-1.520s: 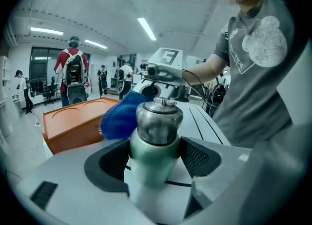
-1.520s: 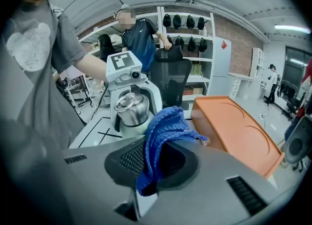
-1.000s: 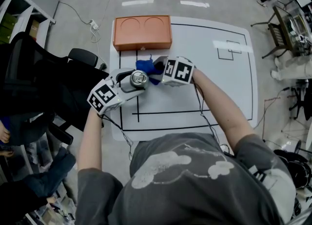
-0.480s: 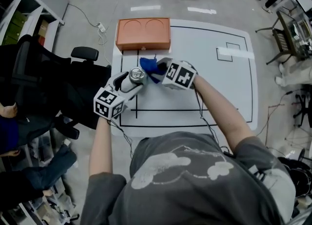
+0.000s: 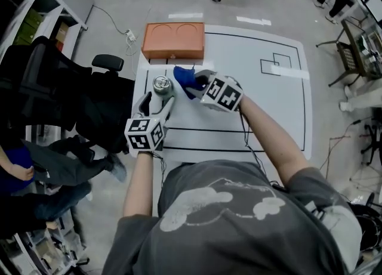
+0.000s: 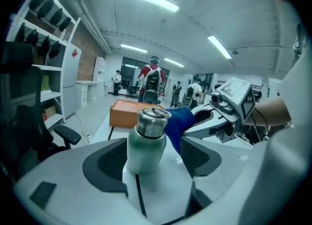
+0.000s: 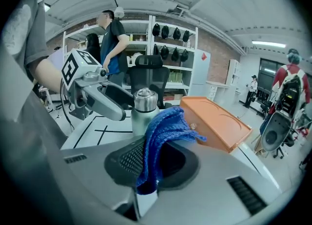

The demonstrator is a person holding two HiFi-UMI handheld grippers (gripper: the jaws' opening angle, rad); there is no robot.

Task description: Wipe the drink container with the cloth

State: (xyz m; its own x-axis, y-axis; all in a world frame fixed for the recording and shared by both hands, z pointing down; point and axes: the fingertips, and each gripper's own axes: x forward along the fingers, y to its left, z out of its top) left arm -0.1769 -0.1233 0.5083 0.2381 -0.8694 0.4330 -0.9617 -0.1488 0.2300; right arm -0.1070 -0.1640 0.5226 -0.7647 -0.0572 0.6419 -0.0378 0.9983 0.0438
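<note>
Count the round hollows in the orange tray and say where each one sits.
2. One hollow sits in the half of the orange tray toward the person's left, the other beside it in the right half. Nothing covers the tray, so none seems hidden.

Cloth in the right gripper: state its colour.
Blue. The cloth looks knitted and shows best in the right gripper view.
</note>
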